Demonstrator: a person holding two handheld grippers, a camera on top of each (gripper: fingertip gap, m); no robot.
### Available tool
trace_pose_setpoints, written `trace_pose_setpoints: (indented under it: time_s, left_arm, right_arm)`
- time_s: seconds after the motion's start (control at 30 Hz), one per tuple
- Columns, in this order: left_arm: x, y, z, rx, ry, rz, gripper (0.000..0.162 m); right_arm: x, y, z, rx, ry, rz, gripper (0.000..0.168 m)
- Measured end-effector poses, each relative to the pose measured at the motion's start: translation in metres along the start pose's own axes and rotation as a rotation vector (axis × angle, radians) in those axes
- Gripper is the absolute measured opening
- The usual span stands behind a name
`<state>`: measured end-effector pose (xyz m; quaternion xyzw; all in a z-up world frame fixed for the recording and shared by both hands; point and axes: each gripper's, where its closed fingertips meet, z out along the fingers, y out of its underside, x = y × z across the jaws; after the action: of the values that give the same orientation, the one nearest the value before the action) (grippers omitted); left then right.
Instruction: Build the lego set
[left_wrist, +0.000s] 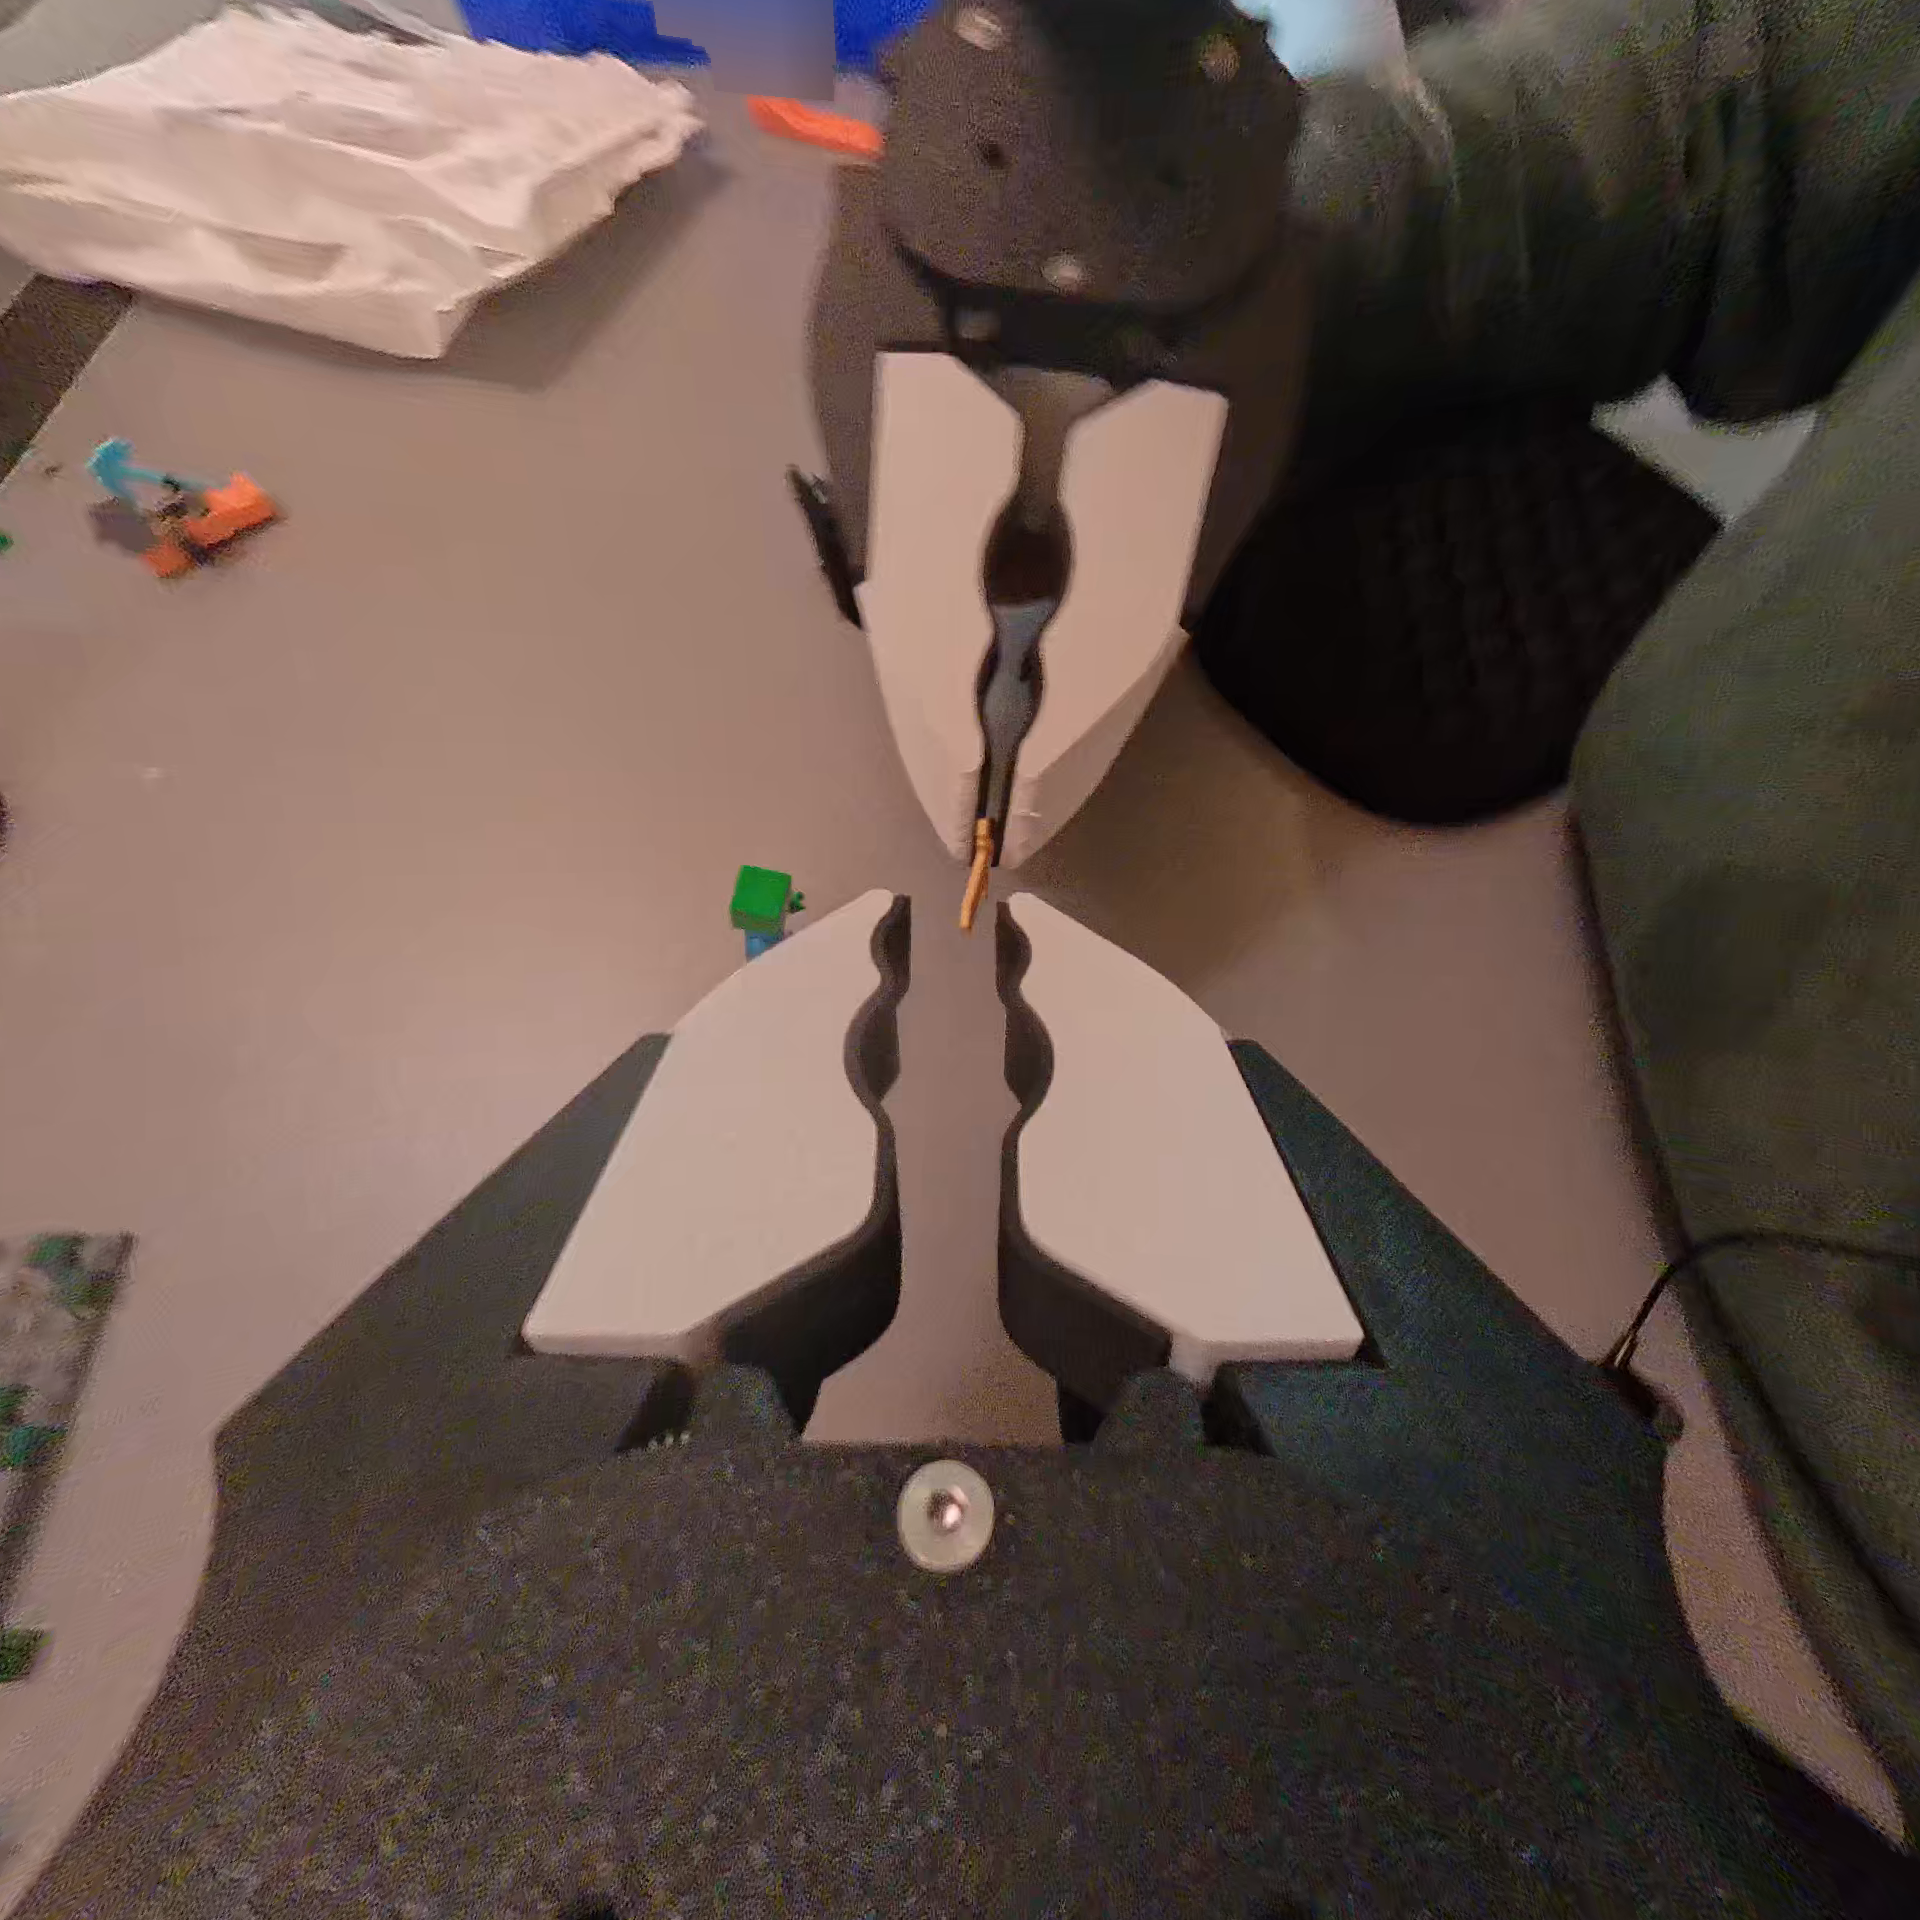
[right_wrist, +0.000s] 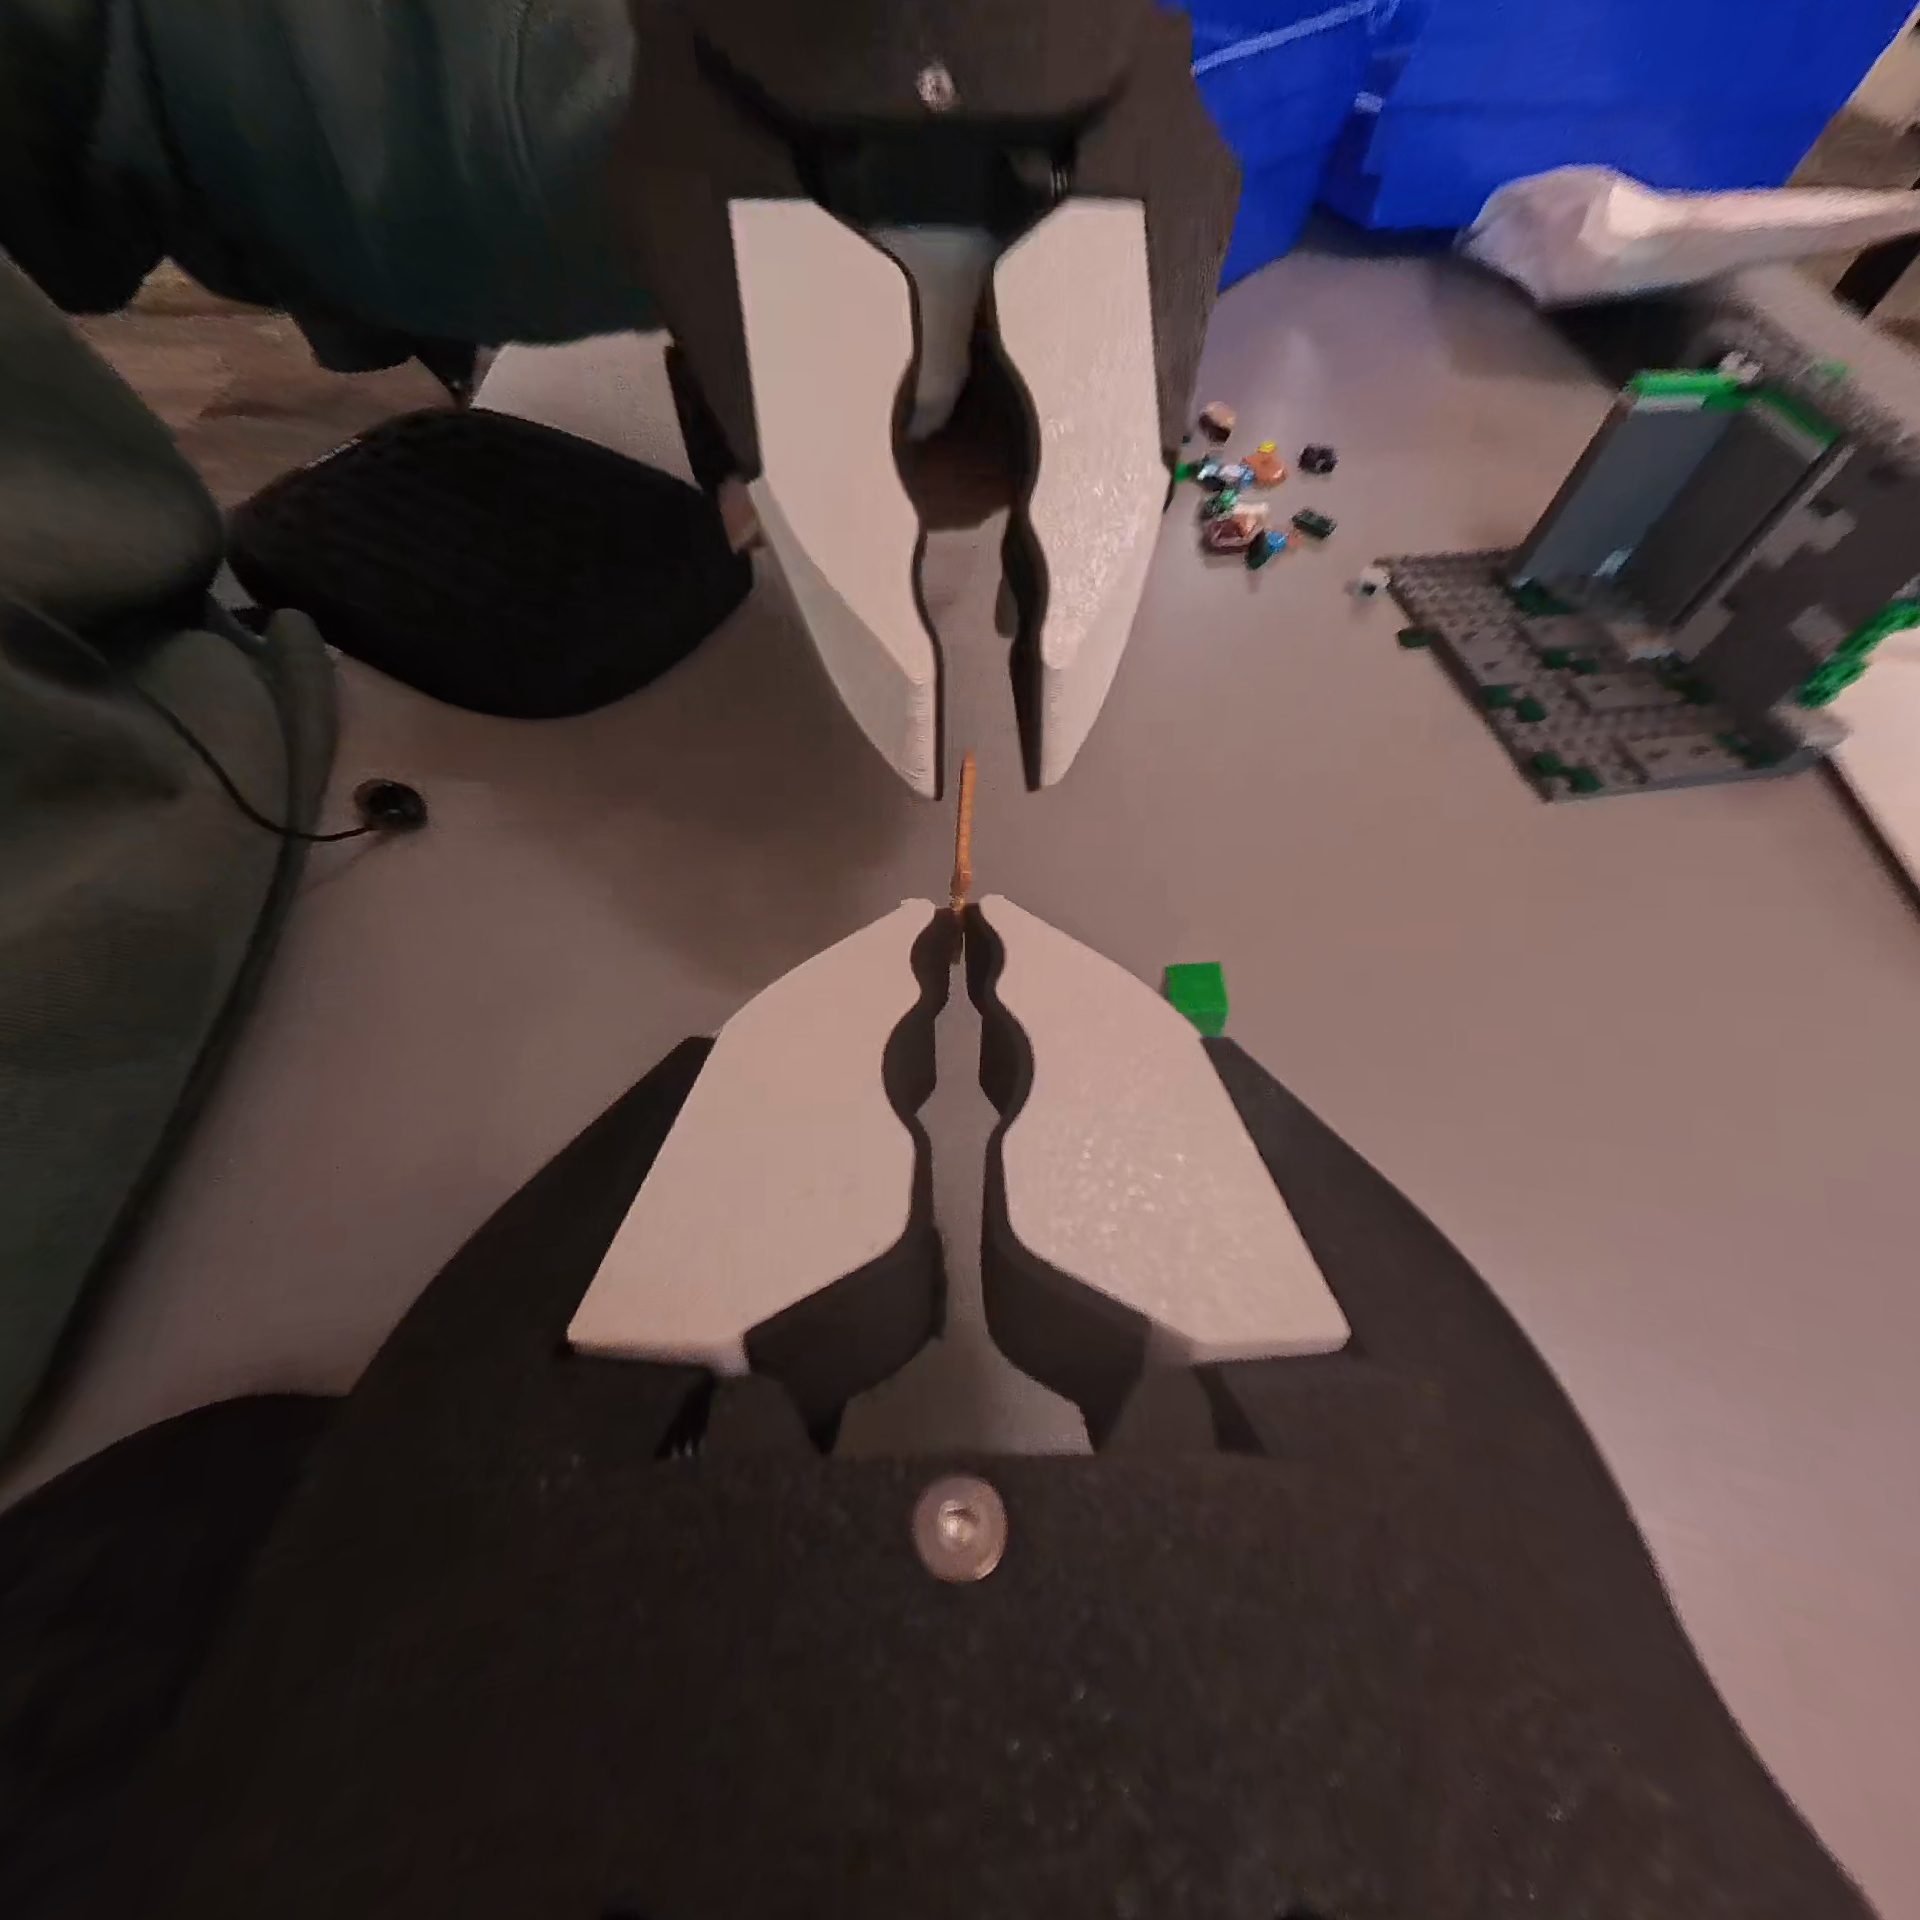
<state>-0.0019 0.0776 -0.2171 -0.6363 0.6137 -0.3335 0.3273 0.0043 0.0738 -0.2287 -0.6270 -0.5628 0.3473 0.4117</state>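
Grey worktop (right_wrist: 1351, 1039); partly built lego set (right_wrist: 1683, 582) upper right of frame. Right gripper (right_wrist: 958, 906) fingers clamped on thin tan piece (right_wrist: 964, 831), long axis pointing at left gripper (left_wrist: 951, 909), fingers apart, tip just short.

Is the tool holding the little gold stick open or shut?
Shut. The right tool pinches one end of the thin gold stick between its tips. The left tool facing it is open, with a clear gap.
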Motion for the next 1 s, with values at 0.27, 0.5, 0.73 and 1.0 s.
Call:
trace_pose_setpoints:
  time_s: [0.27, 0.5, 0.73, 1.0]
  left_arm:
    - [-0.003, -0.009, 0.0, 0.19, 0.024, -0.193, 0.003]
    - [0.006, -0.005, 0.001, 0.134, 0.046, -0.035, 0.001]
    - [0.028, 0.009, 0.001, -0.034, 0.199, 0.194, 0.002]
    - [0.012, 0.001, 0.005, -0.032, 0.18, 0.161, 0.002]
  right_arm:
    - [0.009, -0.006, 0.001, 0.041, 0.124, -0.141, 0.002]
    - [0.0, -0.003, 0.004, 0.031, 0.065, -0.144, 0.003]
    - [-0.023, -0.005, 0.004, 0.03, -0.126, -0.072, 0.01]
    - [-0.005, -0.003, 0.005, -0.012, 0.032, -0.134, 0.002]
